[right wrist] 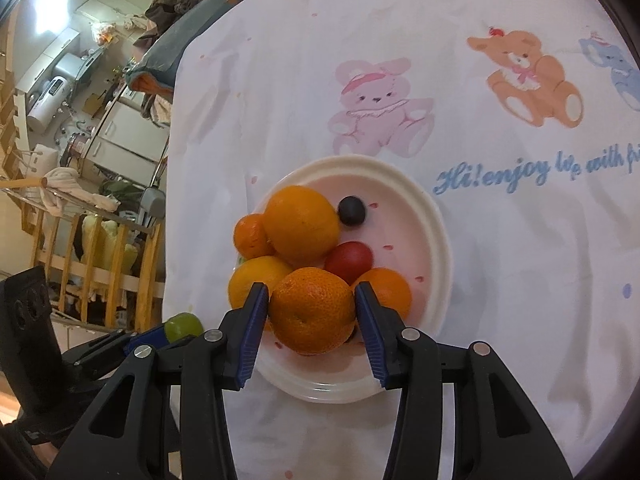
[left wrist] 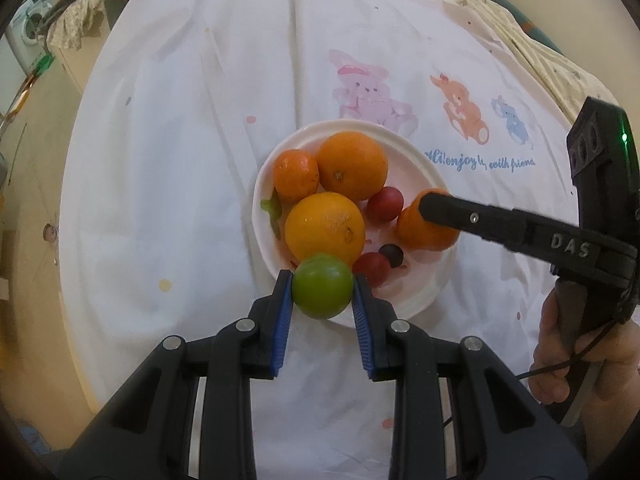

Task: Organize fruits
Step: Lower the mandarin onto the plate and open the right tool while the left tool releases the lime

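A white plate on the cloth holds two big oranges, a small mandarin, red plums and a dark grape. My left gripper is shut on a green fruit just above the plate's near rim. In the right wrist view my right gripper stands open around a mandarin that rests in the plate, its blue pads close beside the peel. The green fruit also shows there at lower left. One right finger crosses that mandarin.
A white cloth printed with pastel bears covers the round table. Its edge drops off on the left, with wooden railings and household clutter beyond. A person's hand grips the right tool's handle at the right.
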A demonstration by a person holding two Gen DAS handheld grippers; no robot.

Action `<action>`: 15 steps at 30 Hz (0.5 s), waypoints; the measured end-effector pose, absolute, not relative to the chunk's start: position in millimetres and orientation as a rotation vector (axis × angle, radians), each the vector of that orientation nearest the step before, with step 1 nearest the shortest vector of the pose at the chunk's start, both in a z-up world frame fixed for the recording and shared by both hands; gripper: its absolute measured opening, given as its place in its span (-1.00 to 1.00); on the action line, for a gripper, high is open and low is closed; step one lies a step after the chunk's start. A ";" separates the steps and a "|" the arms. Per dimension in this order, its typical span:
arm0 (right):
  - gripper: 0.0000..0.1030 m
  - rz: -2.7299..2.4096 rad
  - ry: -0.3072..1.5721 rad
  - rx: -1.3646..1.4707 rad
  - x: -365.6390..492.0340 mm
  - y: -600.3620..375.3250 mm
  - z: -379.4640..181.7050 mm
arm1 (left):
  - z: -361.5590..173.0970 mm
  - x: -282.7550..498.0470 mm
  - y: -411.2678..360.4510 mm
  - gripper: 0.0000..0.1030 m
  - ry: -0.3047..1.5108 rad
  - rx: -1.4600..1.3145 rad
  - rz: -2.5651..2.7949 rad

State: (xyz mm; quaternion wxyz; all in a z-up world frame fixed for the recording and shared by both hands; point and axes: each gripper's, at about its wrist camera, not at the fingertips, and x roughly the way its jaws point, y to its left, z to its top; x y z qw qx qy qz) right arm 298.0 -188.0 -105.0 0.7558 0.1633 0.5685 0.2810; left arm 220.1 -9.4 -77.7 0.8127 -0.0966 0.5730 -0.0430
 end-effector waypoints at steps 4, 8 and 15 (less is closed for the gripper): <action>0.54 0.583 1.200 0.361 296.7 -194.1 -97.3 | -83.3 219.1 -11.6 -0.51 1.240 -0.204 -0.094; 0.54 0.559 1.191 0.379 295.8 -202.7 -94.5 | -92.3 217.3 -19.6 -0.51 1.261 -0.193 -0.114; 0.54 0.542 1.162 0.389 295.1 -212.6 -84.3 | -109.2 217.0 -42.0 -0.51 1.284 -0.158 -0.177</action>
